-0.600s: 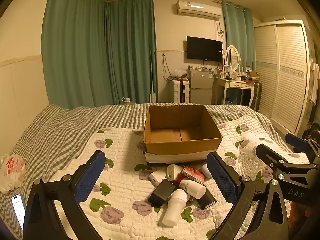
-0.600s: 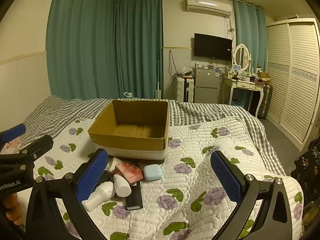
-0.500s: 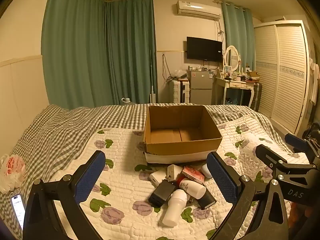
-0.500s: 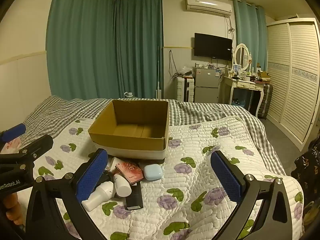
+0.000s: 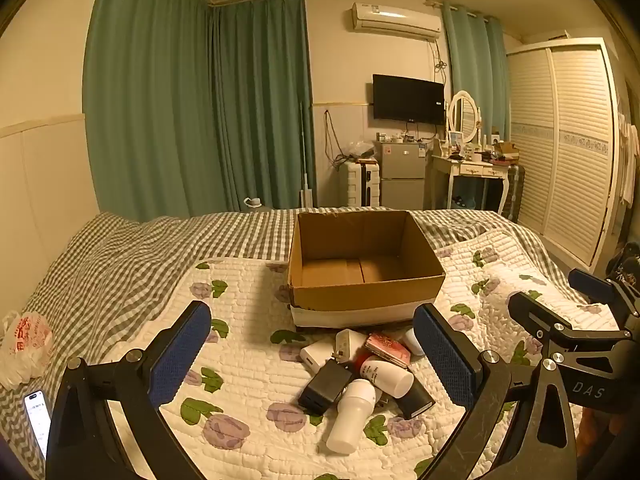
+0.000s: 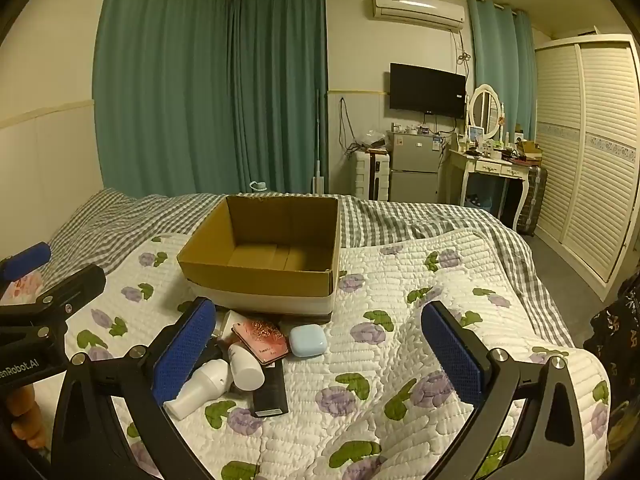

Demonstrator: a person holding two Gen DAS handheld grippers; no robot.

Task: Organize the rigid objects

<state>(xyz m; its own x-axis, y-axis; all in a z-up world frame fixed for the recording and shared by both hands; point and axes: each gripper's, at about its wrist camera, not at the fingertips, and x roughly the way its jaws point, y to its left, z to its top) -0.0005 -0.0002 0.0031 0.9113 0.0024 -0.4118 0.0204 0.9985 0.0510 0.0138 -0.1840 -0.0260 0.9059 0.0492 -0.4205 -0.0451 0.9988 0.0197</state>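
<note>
An empty open cardboard box (image 5: 362, 300) (image 6: 256, 278) stands on the quilted bed. In front of it lies a pile of small objects: a white bottle (image 5: 352, 416) (image 6: 200, 388), a white-capped tube (image 5: 386, 372) (image 6: 246, 366), a black adapter (image 5: 324, 386), a pink card case (image 5: 387, 349) (image 6: 260, 340), white chargers (image 5: 346, 346), a black flat box (image 6: 270, 392) and a light blue case (image 6: 307, 340). My left gripper (image 5: 312, 354) is open and empty above the pile. My right gripper (image 6: 320, 346) is open and empty, right of the pile.
The floral quilt (image 6: 400, 320) covers the bed over a checked sheet (image 5: 120, 260). A phone (image 5: 38, 420) and a plastic bag (image 5: 24, 344) lie at the left edge. A wardrobe (image 6: 592, 152), dresser and small fridge stand beyond the bed.
</note>
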